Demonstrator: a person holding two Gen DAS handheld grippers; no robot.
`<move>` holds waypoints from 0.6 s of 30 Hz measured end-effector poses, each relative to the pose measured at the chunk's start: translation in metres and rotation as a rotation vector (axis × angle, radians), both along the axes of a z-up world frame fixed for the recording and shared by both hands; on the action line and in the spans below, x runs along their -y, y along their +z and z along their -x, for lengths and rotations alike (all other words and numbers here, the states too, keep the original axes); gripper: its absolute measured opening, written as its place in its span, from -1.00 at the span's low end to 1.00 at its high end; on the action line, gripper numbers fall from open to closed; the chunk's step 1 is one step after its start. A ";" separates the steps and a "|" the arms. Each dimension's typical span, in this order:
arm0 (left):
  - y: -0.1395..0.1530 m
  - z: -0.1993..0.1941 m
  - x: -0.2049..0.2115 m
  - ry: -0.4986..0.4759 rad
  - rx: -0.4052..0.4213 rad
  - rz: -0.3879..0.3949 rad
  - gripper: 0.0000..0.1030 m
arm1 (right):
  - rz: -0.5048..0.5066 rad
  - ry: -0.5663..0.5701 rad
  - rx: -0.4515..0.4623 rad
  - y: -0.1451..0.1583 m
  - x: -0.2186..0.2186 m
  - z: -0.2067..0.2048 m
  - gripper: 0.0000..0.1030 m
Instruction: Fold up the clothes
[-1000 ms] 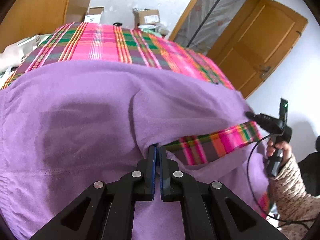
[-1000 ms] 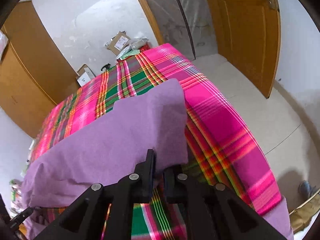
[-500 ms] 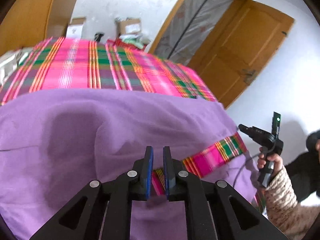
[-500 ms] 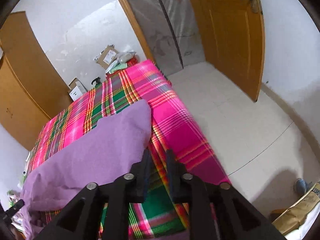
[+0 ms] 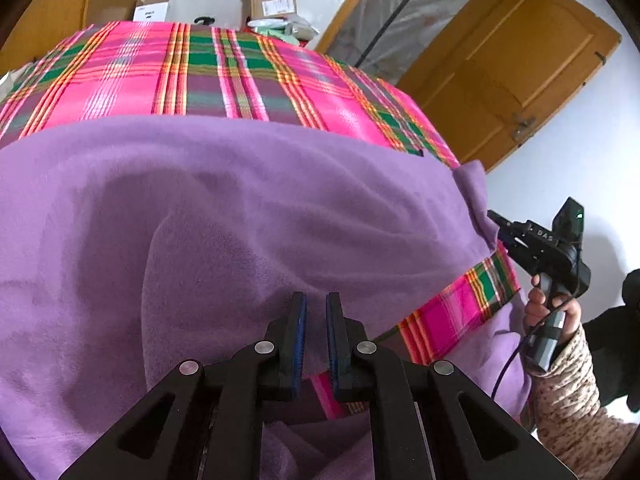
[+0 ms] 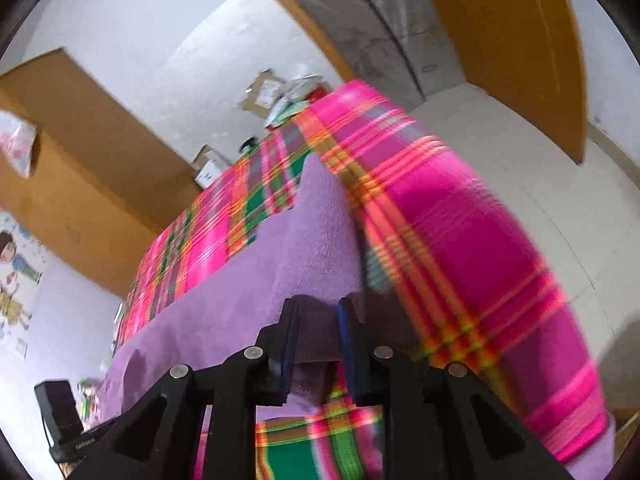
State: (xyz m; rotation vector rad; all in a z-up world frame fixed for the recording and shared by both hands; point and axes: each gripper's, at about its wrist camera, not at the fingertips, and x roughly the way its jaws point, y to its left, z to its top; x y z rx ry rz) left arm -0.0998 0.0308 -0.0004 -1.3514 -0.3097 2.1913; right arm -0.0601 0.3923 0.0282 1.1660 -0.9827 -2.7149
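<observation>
A purple fleece garment (image 5: pixel 240 208) lies spread over a bed with a pink, green and orange plaid blanket (image 5: pixel 200 76). My left gripper (image 5: pixel 316 312) hangs low over the garment's near folded edge, its fingers slightly apart with purple cloth showing in the gap. In the left wrist view my right gripper (image 5: pixel 500 222) sits at the garment's right corner, held by a hand (image 5: pixel 548 312). The right wrist view is blurred. There my right gripper (image 6: pixel 318 316) is open, its jaws on either side of the garment's (image 6: pixel 312 248) edge on the blanket (image 6: pixel 460 240).
Cardboard boxes (image 5: pixel 272 0) stand against the white wall beyond the bed. A wooden door (image 5: pixel 500 72) is at the right, and a wooden wardrobe (image 6: pixel 80 152) stands left of the bed. Pale floor (image 6: pixel 540 152) runs along the bed's right side.
Both grippers held the purple cloth a second ago and have since opened. The garment's folded part has settled flat on the bed. The right wrist camera has dropped lower and tilted.
</observation>
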 end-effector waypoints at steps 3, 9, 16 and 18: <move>-0.001 0.000 -0.001 0.003 0.004 0.002 -0.81 | -0.008 0.067 -0.010 0.003 0.017 0.007 -0.59; -0.002 0.001 -0.001 0.002 0.009 0.006 -0.81 | -0.023 0.164 -0.016 0.006 0.038 0.009 -0.59; -0.003 0.002 -0.001 0.001 0.008 0.013 -0.81 | 0.022 -0.066 -0.094 0.021 -0.018 -0.029 -0.59; -0.003 0.001 -0.001 0.000 0.008 0.011 -0.81 | 0.057 -0.146 -0.073 0.015 -0.035 -0.032 -0.48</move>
